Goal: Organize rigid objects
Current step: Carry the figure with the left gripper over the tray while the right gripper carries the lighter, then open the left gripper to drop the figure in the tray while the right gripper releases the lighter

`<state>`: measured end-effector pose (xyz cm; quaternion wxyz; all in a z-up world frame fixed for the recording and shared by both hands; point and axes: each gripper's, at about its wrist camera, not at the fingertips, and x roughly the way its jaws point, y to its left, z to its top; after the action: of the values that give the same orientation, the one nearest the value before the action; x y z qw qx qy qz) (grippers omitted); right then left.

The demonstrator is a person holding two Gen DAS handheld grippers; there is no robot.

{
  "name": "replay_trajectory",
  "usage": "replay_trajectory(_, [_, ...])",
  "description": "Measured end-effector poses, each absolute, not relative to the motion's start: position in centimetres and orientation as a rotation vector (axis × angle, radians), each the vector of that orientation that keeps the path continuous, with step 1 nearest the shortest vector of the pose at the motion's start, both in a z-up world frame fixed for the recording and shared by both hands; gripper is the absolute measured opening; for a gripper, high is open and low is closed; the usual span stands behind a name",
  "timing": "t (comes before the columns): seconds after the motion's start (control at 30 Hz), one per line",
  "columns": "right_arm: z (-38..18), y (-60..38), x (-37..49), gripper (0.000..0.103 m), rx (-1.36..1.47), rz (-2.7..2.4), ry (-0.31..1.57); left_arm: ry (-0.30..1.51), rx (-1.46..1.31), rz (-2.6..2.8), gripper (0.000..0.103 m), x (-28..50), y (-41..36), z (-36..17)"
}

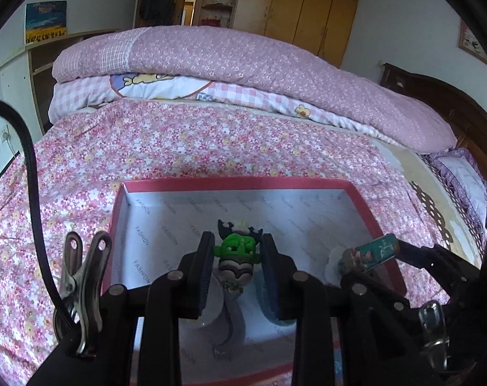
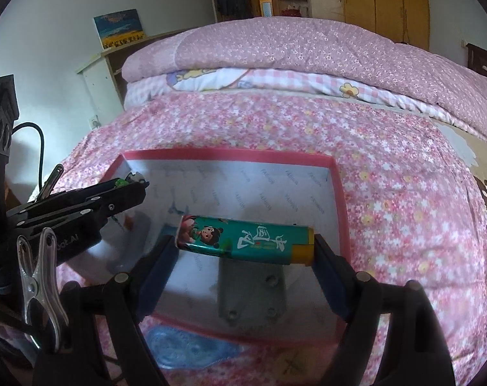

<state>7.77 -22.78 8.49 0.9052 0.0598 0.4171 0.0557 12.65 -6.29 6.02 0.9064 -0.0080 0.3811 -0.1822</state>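
My left gripper [image 1: 237,251] is shut on a small figurine [image 1: 238,252] with a green head and a striped body, held above the open pink-rimmed box [image 1: 191,182]. Seen from the right wrist, that gripper [image 2: 137,186] reaches over the box's left side. My right gripper [image 2: 245,244] is shut on a teal lighter [image 2: 243,241] with a cartoon print and a yellow end, gripped end to end over the box [image 2: 230,154]. The lighter [image 1: 375,252] also shows at the right of the left wrist view. The box floor is lined with white printed paper.
The box lies on a bed with a pink floral sheet [image 1: 179,141]. Folded pink quilts [image 1: 243,61] are stacked behind it. A grey flat piece [image 2: 251,286] lies in the box under the lighter. A blue round patterned item [image 2: 185,347] lies on the sheet near the box's front edge.
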Motion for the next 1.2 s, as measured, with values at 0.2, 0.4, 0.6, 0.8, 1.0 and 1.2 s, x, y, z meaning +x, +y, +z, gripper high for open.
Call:
replay_trajectory(0.2, [7.9,-22.8,8.6,0.083,0.111,0.115,0.868,0.792,0.004,-0.371,0.03,13.3,-6.5,5.3])
replay_trajectory(0.4, [7.4,-22.9,9.0,0.083,0.112,0.119,0.879,0.782,0.055,-0.36,0.033,13.2,-7.4,5.1])
replay_trajectory(0.6, [7.4,-22.9,8.9,0.084,0.12,0.118,0.876,0.78,0.082,-0.349,0.039,12.8,-7.8,5.1])
replay_trajectory(0.8, [8.0,-22.5,8.5,0.087,0.112,0.115,0.852,0.78,0.079,-0.334,0.04,12.4,-7.3,5.7])
replay_trajectory(1.0, [9.2,-22.1,7.6,0.087,0.114,0.123,0.816,0.761,0.073,-0.339,0.042,11.3,-6.8,6.9])
replay_trajectory(1.2, [9.9,-22.0,6.2,0.087,0.13,0.133,0.804,0.749,0.079,-0.349,0.042,9.5,-6.6,7.8])
